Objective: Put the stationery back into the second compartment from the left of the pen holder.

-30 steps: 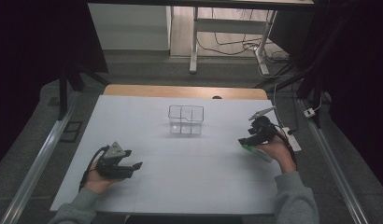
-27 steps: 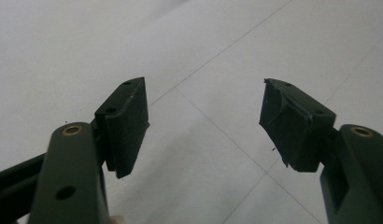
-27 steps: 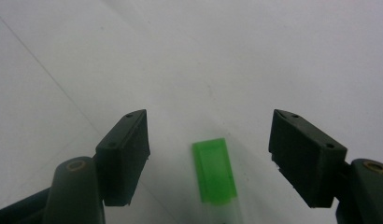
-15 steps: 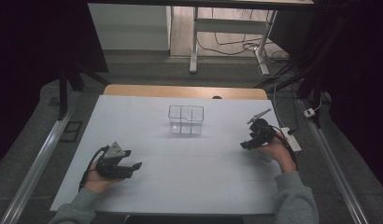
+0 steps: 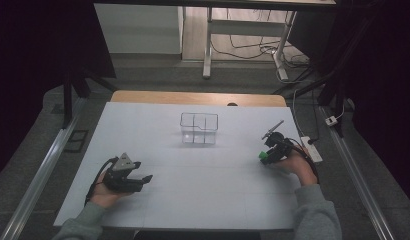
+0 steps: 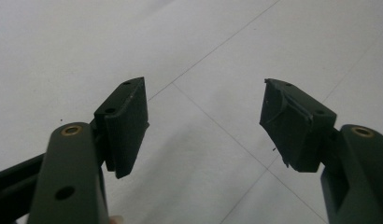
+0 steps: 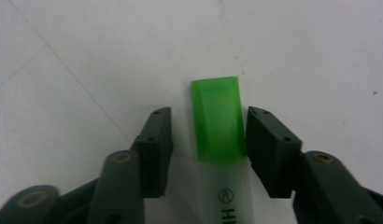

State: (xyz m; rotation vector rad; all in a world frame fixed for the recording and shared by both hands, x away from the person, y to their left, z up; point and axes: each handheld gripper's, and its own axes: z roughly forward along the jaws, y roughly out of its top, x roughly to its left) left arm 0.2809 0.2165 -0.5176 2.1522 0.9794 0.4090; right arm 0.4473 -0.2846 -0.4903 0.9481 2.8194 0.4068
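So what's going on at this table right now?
A person at a white table has a gripper in each hand. The right gripper straddles a green-capped highlighter pen lying on the table; one jaw touches the cap, the other stands a little apart. The left gripper rests open over bare table. A clear plastic compartment box sits farther back, in the middle.

highlighter (image 7: 221, 140): letters "hi" + circled mark, rest cut off.

High view overhead, facing forward-down on the white rectangular table (image 5: 193, 200); both gripper views close, low over that same tabletop, near its front corners.
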